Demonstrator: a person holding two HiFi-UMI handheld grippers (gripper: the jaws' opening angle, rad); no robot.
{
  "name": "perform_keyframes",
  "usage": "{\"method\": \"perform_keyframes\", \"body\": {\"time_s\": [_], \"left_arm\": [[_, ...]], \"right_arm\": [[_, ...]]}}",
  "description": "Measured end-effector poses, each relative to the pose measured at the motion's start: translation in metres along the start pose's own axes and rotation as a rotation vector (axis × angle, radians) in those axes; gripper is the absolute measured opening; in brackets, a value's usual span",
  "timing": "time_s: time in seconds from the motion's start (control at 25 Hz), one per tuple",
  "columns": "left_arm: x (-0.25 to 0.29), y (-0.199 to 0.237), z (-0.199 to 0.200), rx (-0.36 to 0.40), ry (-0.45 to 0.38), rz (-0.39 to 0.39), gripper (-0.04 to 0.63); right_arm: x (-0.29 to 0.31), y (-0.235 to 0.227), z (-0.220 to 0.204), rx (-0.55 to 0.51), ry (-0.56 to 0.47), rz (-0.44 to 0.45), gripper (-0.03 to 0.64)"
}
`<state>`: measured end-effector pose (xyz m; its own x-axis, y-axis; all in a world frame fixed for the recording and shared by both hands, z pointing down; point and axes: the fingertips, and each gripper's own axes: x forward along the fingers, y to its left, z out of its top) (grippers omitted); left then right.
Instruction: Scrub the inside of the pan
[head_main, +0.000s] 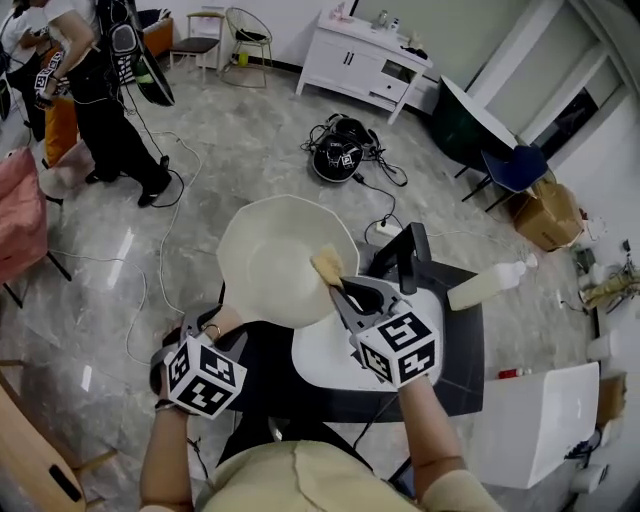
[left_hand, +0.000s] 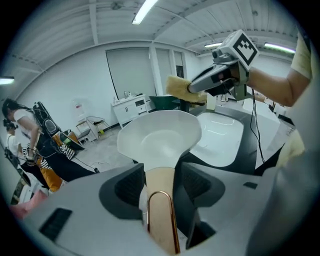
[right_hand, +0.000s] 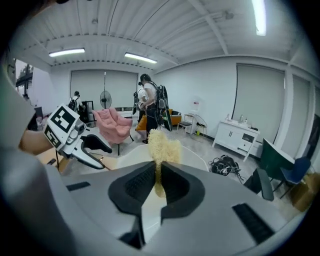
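Now, pan (head_main: 275, 258) aloft off the black table's (head_main: 462, 345) left edge.
My left gripper (left_hand: 160, 192) clamps its handle over the grey floor (head_main: 250, 150); my right gripper (right_hand: 159, 182) pinches a sponge (head_main: 327, 265) by its rim.

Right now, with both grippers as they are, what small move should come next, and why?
Probably lower the right gripper so the sponge meets the inside of the pan. The sponge is pinched in its jaws near the rim, not yet on the inside, while the left gripper holds the pan up by its handle.
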<state>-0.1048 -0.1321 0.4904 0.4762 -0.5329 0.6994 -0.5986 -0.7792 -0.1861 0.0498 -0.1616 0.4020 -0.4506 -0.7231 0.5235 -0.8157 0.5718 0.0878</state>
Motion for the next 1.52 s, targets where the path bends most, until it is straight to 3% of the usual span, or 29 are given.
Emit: {"method": "perform_keyframes", "body": {"time_s": [0.28,0.6,1.04,1.2,1.36,1.52], "left_arm": [[0.026,0.01,0.003,-0.064,0.032,-0.037,0.245],[0.036,0.008,-0.002,-0.036,0.093,-0.016,0.252],[0.04,0.003,-0.002,0.063,0.105,0.001,0.22],[0.038,0.003,-0.002,0.077,0.092,0.003,0.215],[0.038,0.0,-0.001,0.163,0.091,0.0,0.174],[0.037,-0.001,-0.001,0.165,0.087,-0.008,0.167]], "right_arm": [[0.048,-0.034,0.024,-0.072,0.055,0.024,0.044],[0.113,-0.07,0.01,0.022,0.113,-0.008,0.044],[0.18,-0.093,-0.027,0.172,0.201,-0.048,0.044],[0.197,-0.089,-0.038,0.189,0.234,-0.039,0.044],[0.211,-0.084,-0.044,0.215,0.251,-0.029,0.044],[0.222,-0.07,-0.046,0.22,0.256,0.001,0.044]]}}
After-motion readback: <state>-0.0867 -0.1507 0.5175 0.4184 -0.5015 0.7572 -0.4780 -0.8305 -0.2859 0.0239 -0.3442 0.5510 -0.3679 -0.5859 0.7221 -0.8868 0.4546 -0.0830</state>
